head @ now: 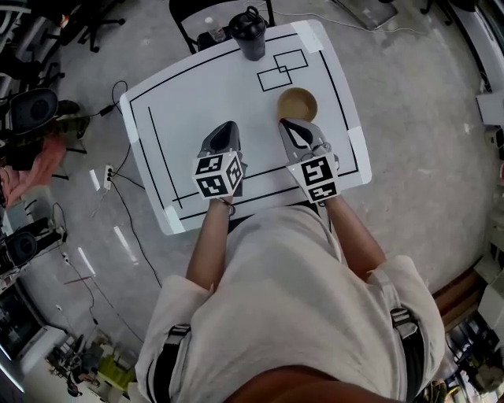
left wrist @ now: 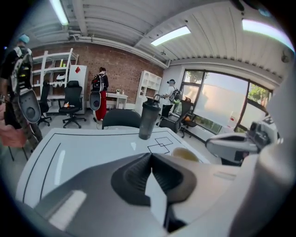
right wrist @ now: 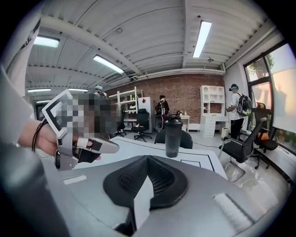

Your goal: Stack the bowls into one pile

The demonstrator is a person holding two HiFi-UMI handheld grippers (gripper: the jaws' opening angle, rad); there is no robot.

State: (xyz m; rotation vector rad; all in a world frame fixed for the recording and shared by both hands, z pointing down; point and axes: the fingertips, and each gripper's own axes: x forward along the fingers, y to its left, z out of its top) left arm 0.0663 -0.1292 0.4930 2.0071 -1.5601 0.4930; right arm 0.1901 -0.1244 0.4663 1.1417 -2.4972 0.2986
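Note:
A tan bowl [head: 297, 104] stands on the white table [head: 197, 102], right of centre, just below two black outlined squares. I cannot tell whether other bowls are nested in it. The bowl [left wrist: 185, 154] also shows past the left jaws. My right gripper [head: 287, 124] hovers just in front of the bowl's near rim, jaws shut and holding nothing. My left gripper [head: 228, 127] is to the bowl's left, over bare table, also shut and empty. In the gripper views the left gripper [left wrist: 150, 156] and right gripper [right wrist: 148, 158] each show jaws pressed together.
A dark shaker bottle [head: 250, 35] stands at the table's far edge, also seen as the bottle [left wrist: 149, 119] and the bottle [right wrist: 173, 130]. A black chair [head: 197, 16] sits behind the table. Cables and office chairs lie on the floor to the left; people stand far off.

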